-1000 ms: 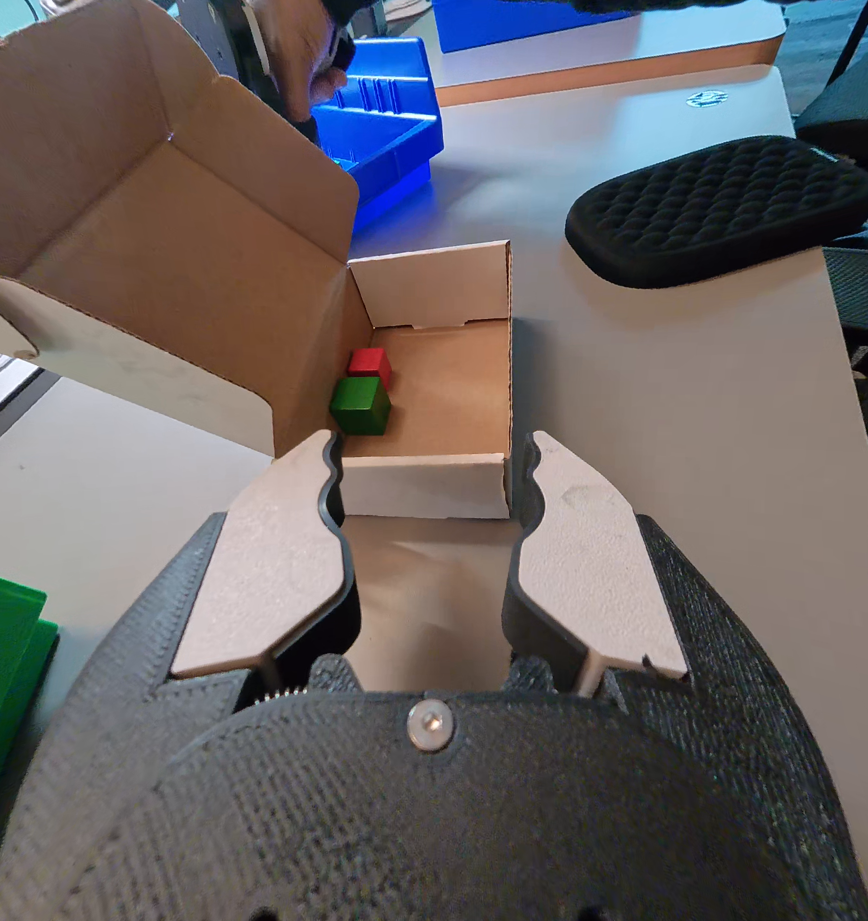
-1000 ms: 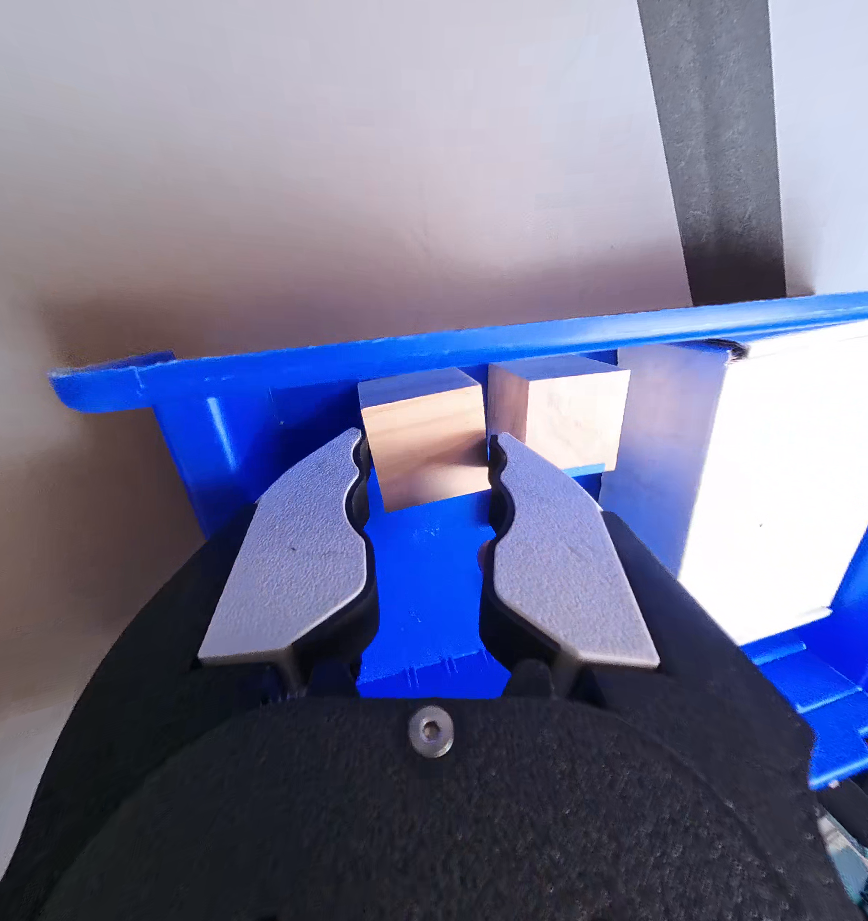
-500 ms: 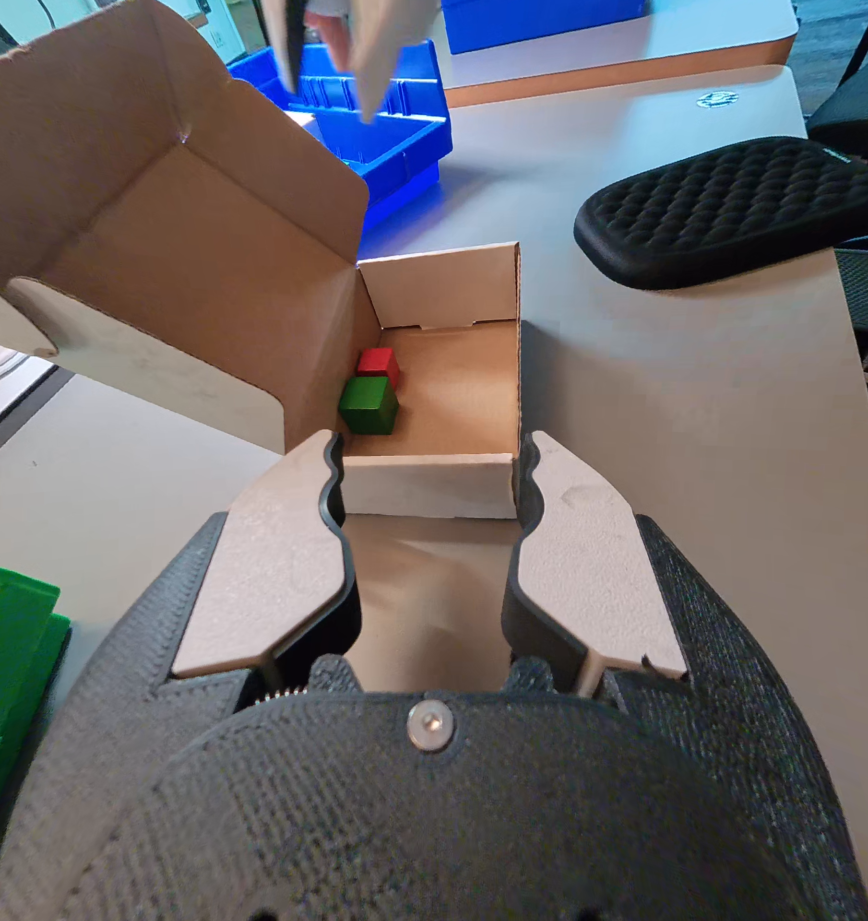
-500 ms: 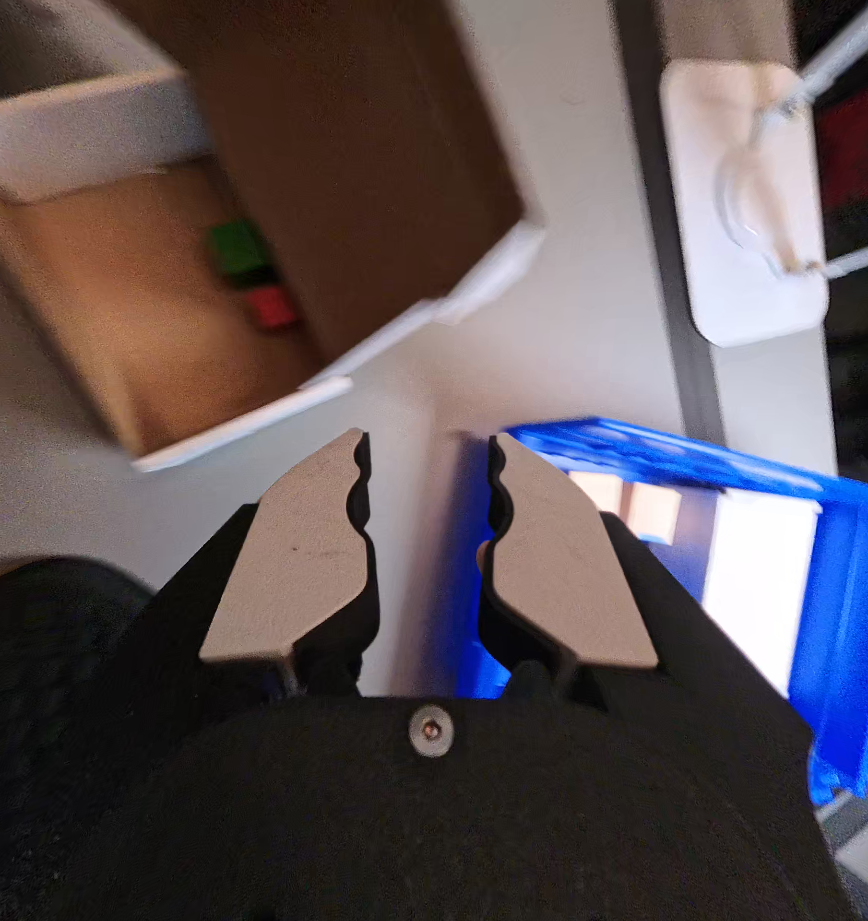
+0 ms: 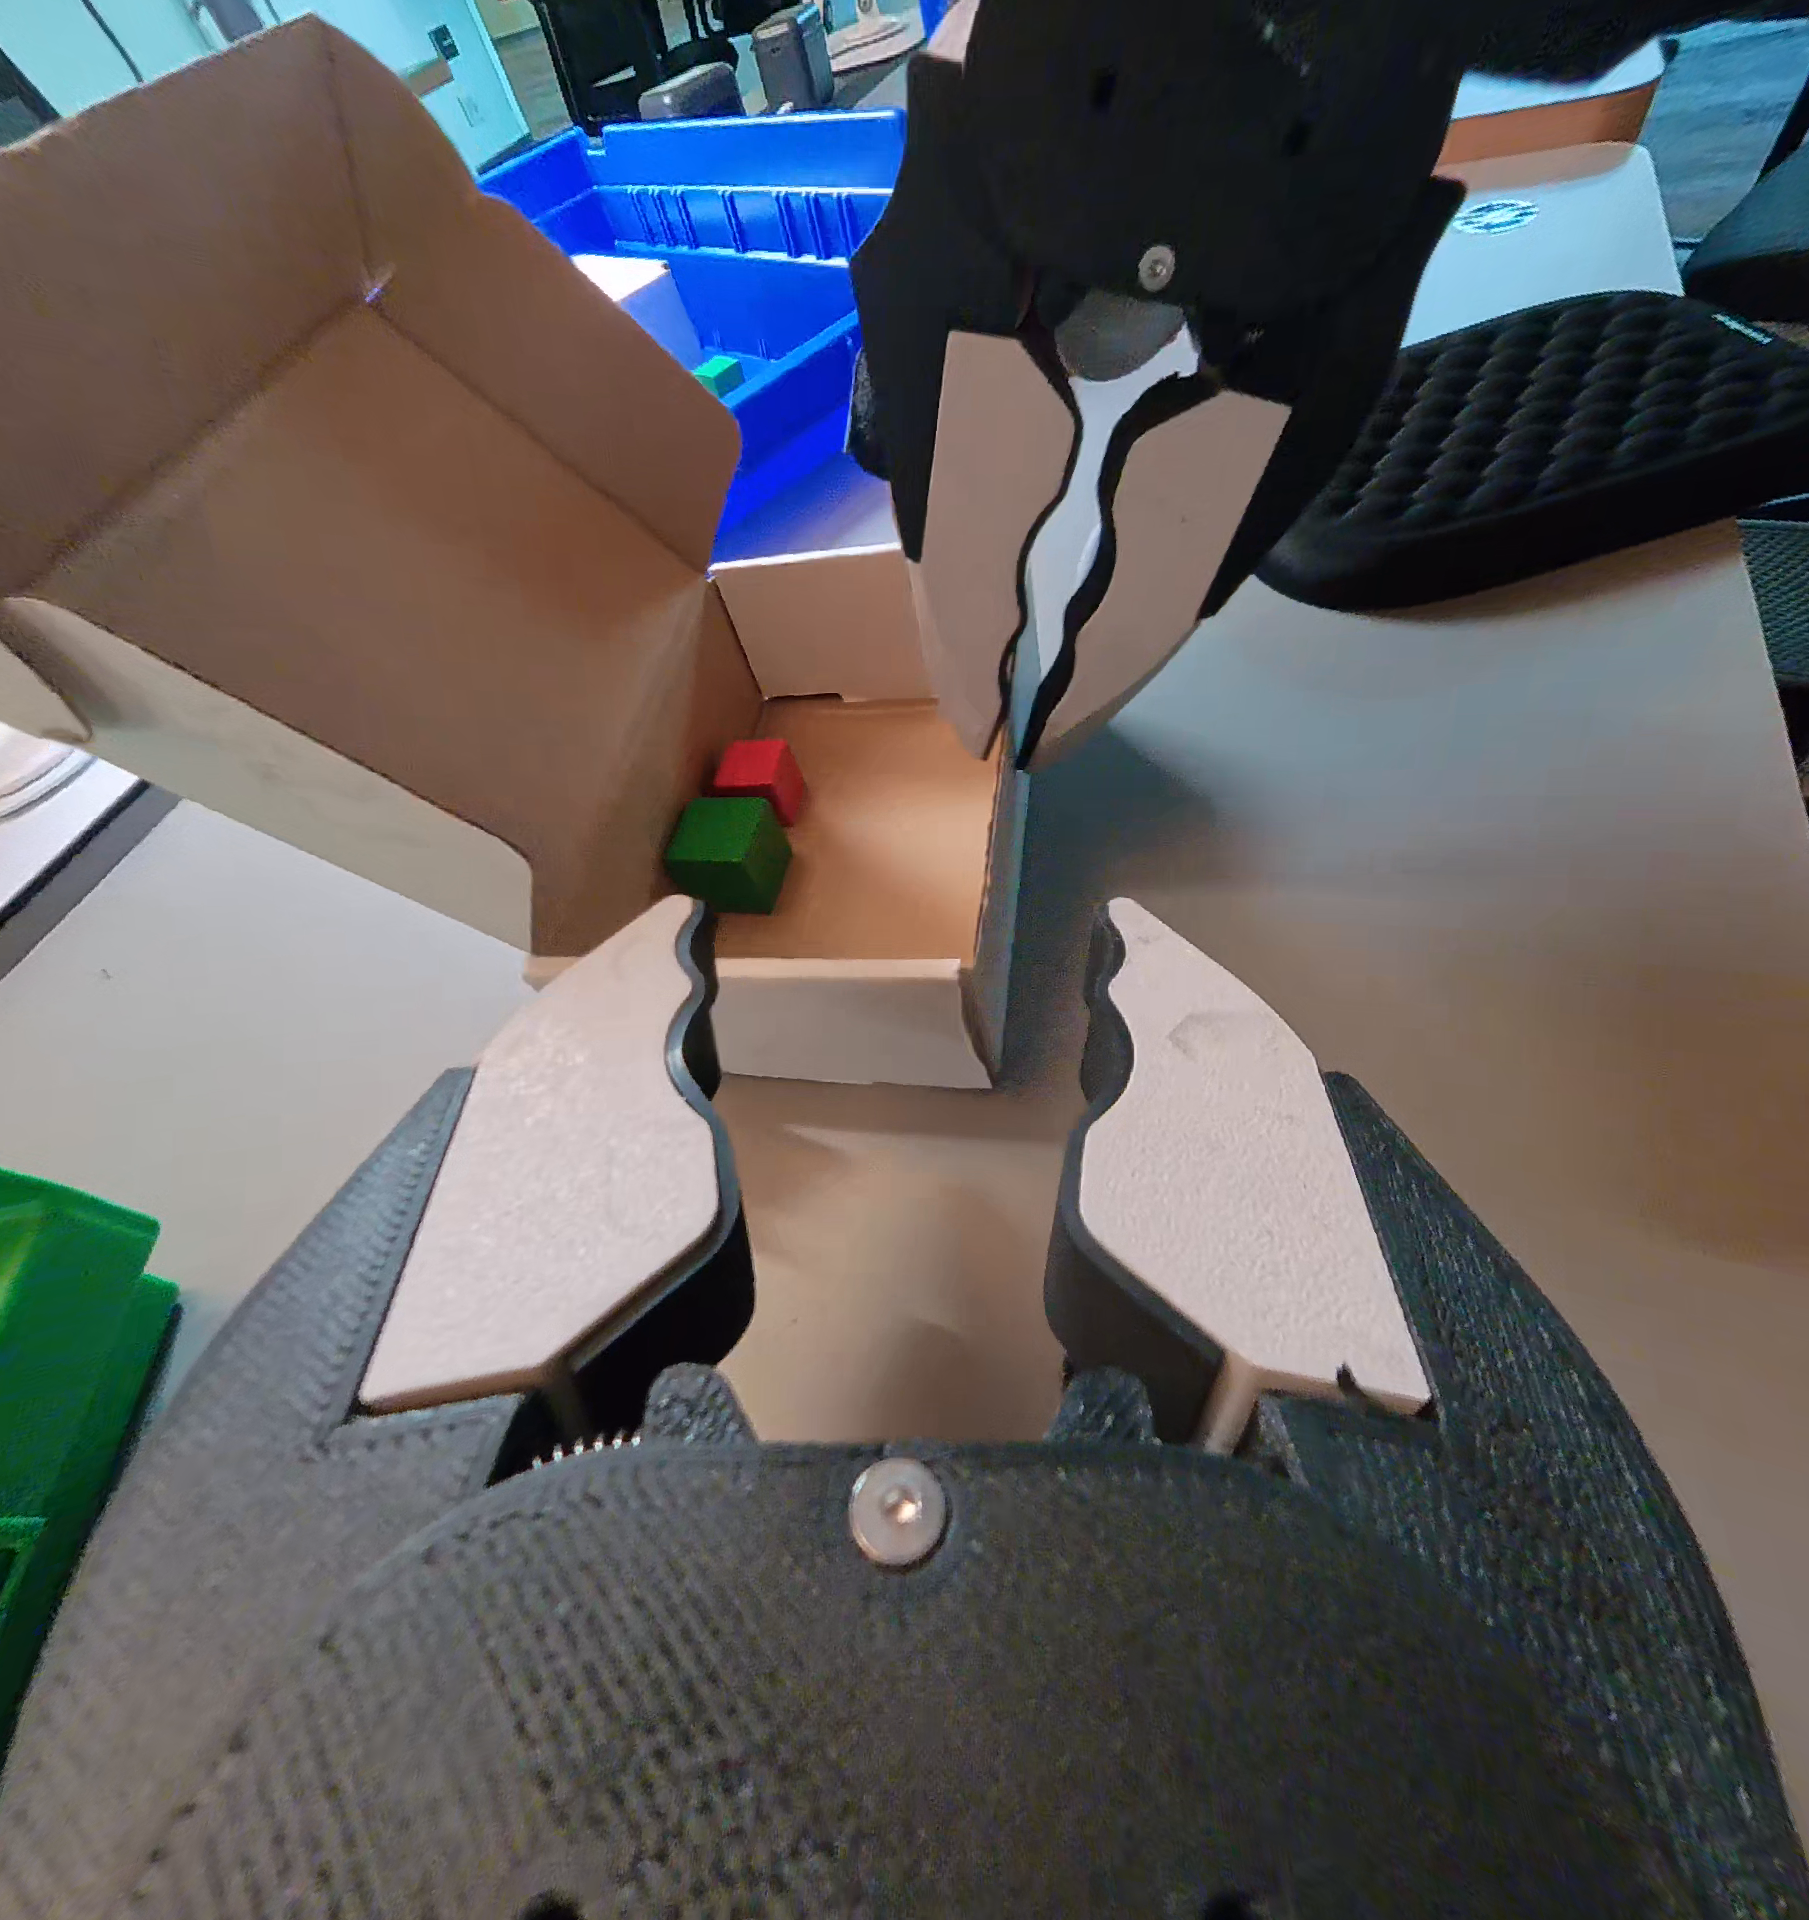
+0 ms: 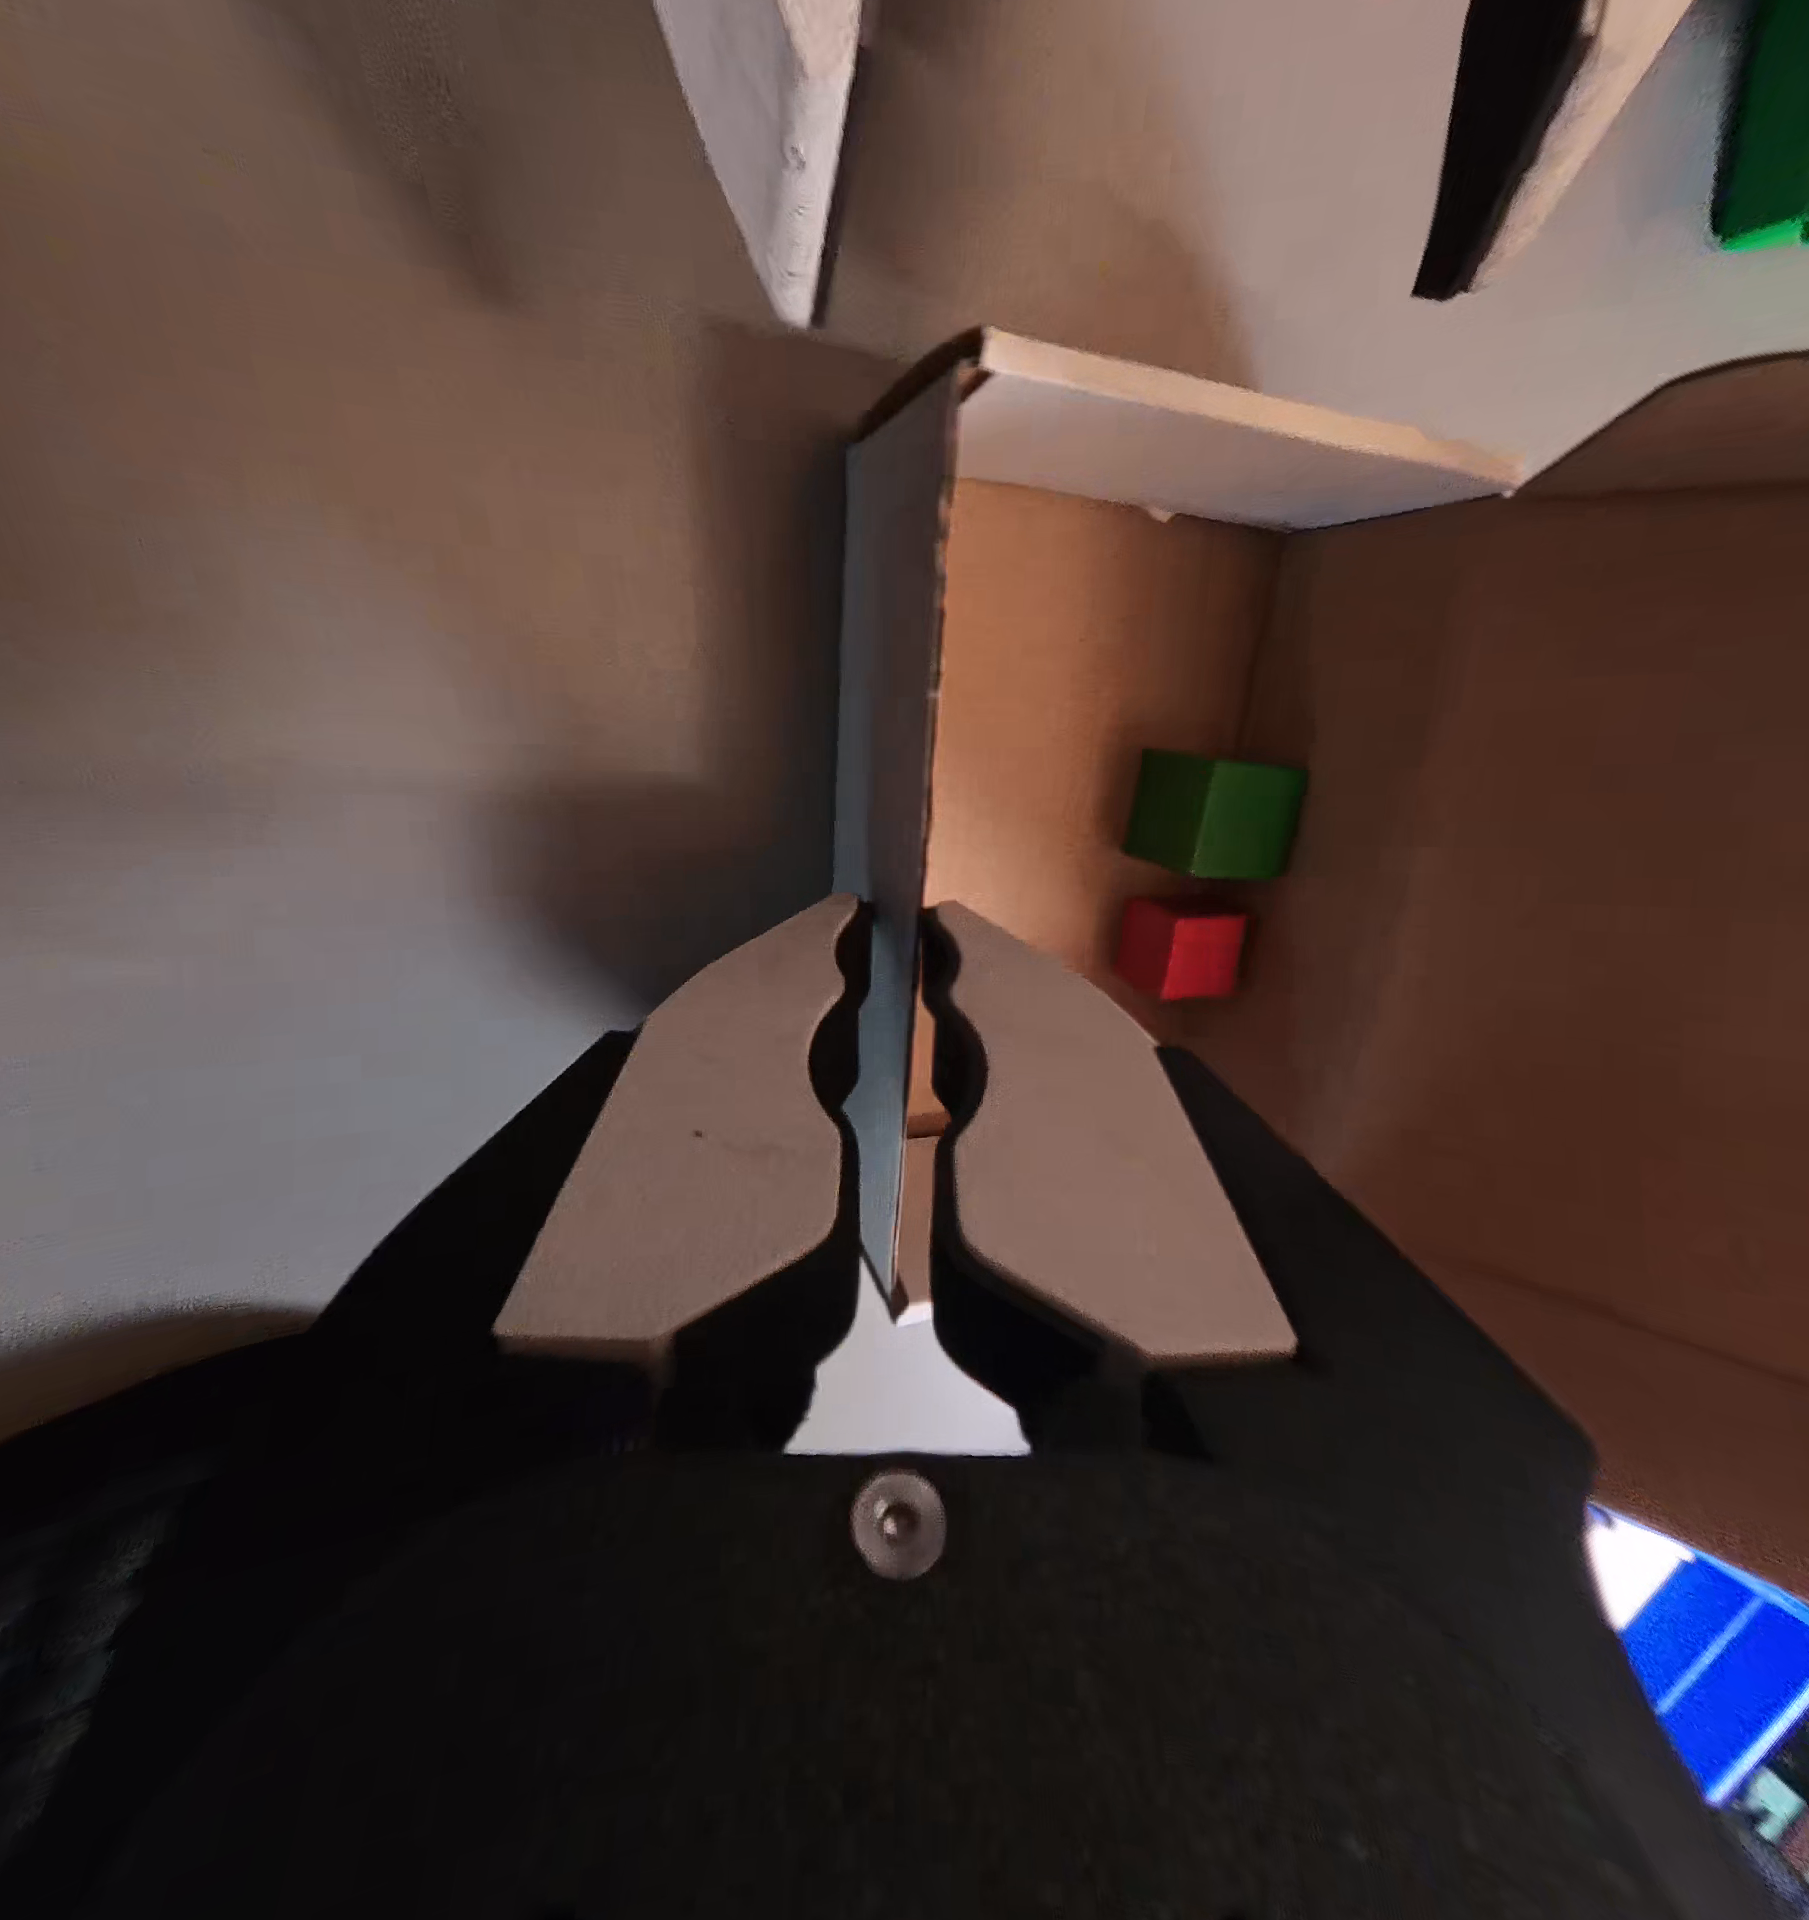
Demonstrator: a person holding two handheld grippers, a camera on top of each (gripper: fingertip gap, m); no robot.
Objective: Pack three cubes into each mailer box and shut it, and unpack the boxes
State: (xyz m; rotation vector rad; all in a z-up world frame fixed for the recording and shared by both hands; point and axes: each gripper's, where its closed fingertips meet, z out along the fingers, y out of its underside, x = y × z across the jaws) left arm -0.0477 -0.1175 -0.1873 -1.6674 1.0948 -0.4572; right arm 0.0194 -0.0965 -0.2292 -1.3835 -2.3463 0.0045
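Right tongs: the black two-finger gripper with pale grey pads is clamped on the upright side wall of the white-and-brown cardboard mailer box, near its far corner; it reaches in from above in the left wrist view.
Left tongs: the matching black gripper stands released, jaws wide, holding nothing, just in front of the box's near wall.
Box: on the beige table, lid flap raised and leaning left.
Contents: one green wooden cube and one red wooden cube, touching or nearly so, against the lid-side wall.
Supply: blue plastic bin behind the box, another small green cube visible in it.
Other items: green plastic bin at left; black dimpled cushion at right.
Progress: two of three cubes are in; judged partly packed.
Outstanding: third cube, closing the lid, any further boxes, then unpacking.
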